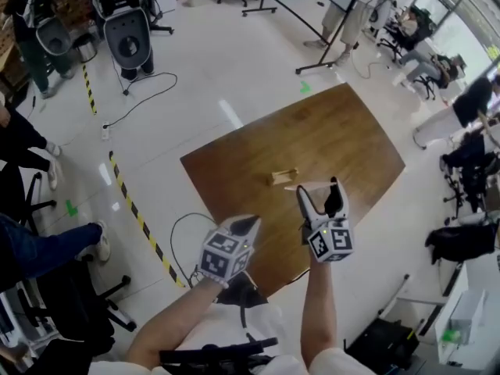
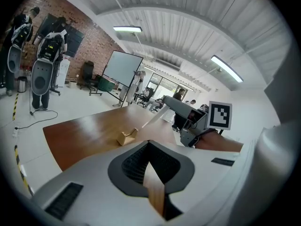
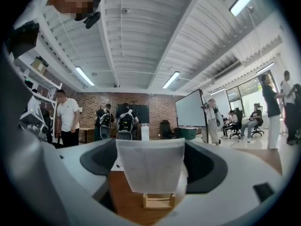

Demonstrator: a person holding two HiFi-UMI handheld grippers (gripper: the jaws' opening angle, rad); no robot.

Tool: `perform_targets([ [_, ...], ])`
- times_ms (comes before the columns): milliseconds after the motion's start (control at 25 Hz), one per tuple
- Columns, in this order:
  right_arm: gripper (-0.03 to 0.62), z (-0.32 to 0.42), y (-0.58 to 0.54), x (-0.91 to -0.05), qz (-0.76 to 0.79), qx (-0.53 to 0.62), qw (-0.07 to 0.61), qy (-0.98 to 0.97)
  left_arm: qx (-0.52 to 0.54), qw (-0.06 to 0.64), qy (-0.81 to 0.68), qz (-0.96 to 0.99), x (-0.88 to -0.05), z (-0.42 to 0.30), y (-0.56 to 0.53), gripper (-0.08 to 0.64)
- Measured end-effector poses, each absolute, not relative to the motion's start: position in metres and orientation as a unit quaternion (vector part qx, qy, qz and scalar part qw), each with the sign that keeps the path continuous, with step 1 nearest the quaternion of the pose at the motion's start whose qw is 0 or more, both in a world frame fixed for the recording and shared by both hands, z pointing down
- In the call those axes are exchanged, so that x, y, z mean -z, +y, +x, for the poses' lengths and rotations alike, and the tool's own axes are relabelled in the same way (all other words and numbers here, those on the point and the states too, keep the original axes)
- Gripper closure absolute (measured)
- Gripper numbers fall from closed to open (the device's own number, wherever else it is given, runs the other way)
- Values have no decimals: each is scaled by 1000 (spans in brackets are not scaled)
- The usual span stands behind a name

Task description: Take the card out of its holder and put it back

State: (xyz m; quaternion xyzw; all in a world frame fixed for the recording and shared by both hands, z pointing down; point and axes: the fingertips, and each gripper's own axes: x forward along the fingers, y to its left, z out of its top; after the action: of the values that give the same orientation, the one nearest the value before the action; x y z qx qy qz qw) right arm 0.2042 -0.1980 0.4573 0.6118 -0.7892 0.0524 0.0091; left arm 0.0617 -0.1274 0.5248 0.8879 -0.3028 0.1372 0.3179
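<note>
Right hand-held gripper (image 1: 320, 190), jaws wide, grasps the card (image 3: 150, 166); left hand-held gripper (image 1: 248, 223) clenched, empty. Holder (image 3: 158, 200) sits empty on desk (image 1: 312, 139).

brown table (image 1: 328, 139) on white floor (image 1: 234, 69); striped tape (image 1: 141, 221); whiteboard (image 3: 190, 108) beyond.

The head view looks steeply down from above onto the whole table (image 1: 328, 131). The left gripper view looks low across that table past its own fingers (image 2: 127, 166). The right gripper view faces level, close behind the card (image 3: 150, 166). All three views share the holder (image 1: 281, 177).
</note>
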Motion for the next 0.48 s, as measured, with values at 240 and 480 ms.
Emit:
perform_targets([
  [240,124,201,-225,-475,595,-60,0,-801,-132,339,-291,885,-537,73,-146,566],
  [480,124,205,-252,-497,591,-83,-24,-802,-136,360,-294,875,-553,78,-167,565],
])
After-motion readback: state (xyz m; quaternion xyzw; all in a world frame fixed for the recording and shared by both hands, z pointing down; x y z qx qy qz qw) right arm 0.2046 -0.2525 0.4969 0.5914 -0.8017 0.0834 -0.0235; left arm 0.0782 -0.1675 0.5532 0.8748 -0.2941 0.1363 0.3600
